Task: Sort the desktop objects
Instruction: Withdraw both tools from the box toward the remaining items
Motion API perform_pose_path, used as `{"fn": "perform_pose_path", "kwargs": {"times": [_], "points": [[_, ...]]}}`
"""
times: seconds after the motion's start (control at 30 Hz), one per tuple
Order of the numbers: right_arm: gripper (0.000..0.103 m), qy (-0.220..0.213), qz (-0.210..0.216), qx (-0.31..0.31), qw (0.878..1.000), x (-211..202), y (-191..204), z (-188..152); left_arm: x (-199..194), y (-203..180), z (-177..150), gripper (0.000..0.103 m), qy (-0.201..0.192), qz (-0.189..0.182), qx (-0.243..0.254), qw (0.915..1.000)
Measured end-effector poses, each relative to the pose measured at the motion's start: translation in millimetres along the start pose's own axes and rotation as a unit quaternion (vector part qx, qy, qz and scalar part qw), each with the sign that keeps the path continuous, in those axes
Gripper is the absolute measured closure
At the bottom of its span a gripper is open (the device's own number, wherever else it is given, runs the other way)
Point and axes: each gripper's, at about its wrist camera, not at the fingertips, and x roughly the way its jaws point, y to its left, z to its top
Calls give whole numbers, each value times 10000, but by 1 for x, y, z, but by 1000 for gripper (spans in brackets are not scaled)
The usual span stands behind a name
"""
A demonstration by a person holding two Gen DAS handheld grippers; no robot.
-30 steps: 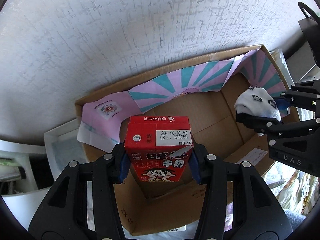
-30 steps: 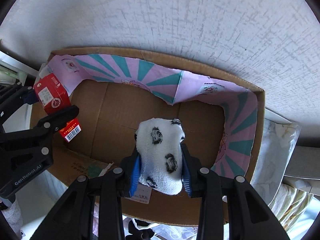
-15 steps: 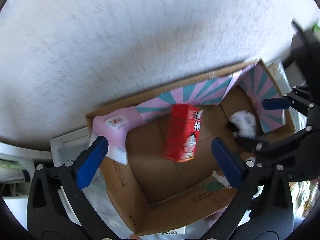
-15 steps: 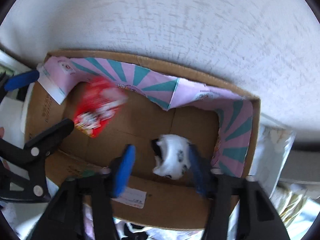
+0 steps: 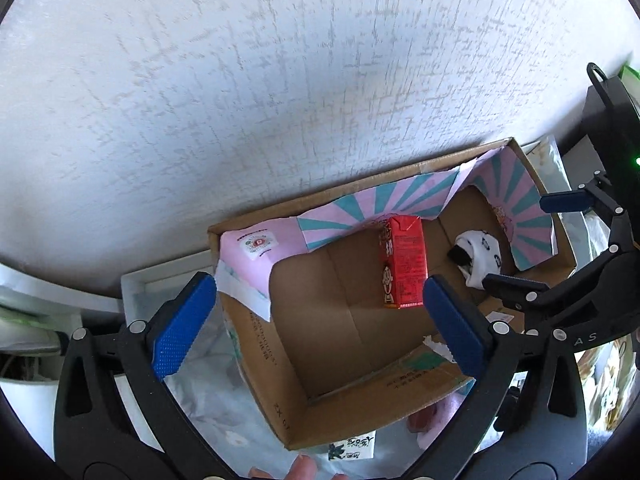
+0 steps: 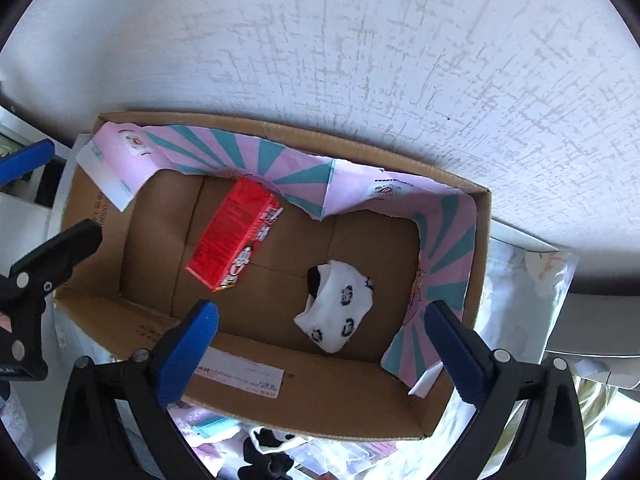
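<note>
A red carton point(image 6: 234, 236) lies on its side on the floor of an open cardboard box point(image 6: 482, 264). It is a tall, narrow drink carton with a folded top end, small white print covering the upward face, and a cartoon face with round eyes on the side panel near its base. Its top end is close to the box's far wall and touches or nearly touches the pink-and-teal liner there; its base points toward the near wall. In the left wrist view the carton point(image 5: 402, 262) runs lengthwise from far wall to mid-floor.

A sock point(image 6: 338, 306) lies on the box floor toward the right wall, apart from the carton. It is white, crumpled into a lump, with small dark round patterns on it and a black patch at the end nearest the carton. In the left wrist view the sock point(image 5: 480, 256) sits in the far right corner of the box.

The liner point(image 6: 240, 156), paper with pink and teal rays, runs along the far wall and down the right wall. A white label point(image 6: 240, 376) is stuck on the near wall.

The left gripper point(image 5: 320, 320) hangs above the box with its jaws spread wide and nothing between them. The right gripper point(image 6: 320, 344) is above the near wall, its jaws having just been opening and now wide apart; the sock lies below, free of the pads. A fingertip point(image 5: 302, 470) shows at the bottom edge of the left wrist view.
</note>
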Motion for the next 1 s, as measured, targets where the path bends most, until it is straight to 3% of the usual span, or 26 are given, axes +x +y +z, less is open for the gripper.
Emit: {"fn": "perform_pose_path", "kwargs": {"times": [0.2,0.47,0.67,1.0], "points": [[0,-124,-50,-156,9998,-11,22,2,-7,-5,-2,0,-201,-93,-154,9996],[0,-290,579,101,9978,-37,16,-20,-38,-12,-21,0,-277,-119,-221,9993],[0,-641,373,218,9970,-65,12,-41,-64,-26,-43,0,-509,340,84,9981],[0,-689,252,29,9973,-78,3,-101,-96,-25,-92,0,-609,433,46,9972]]}}
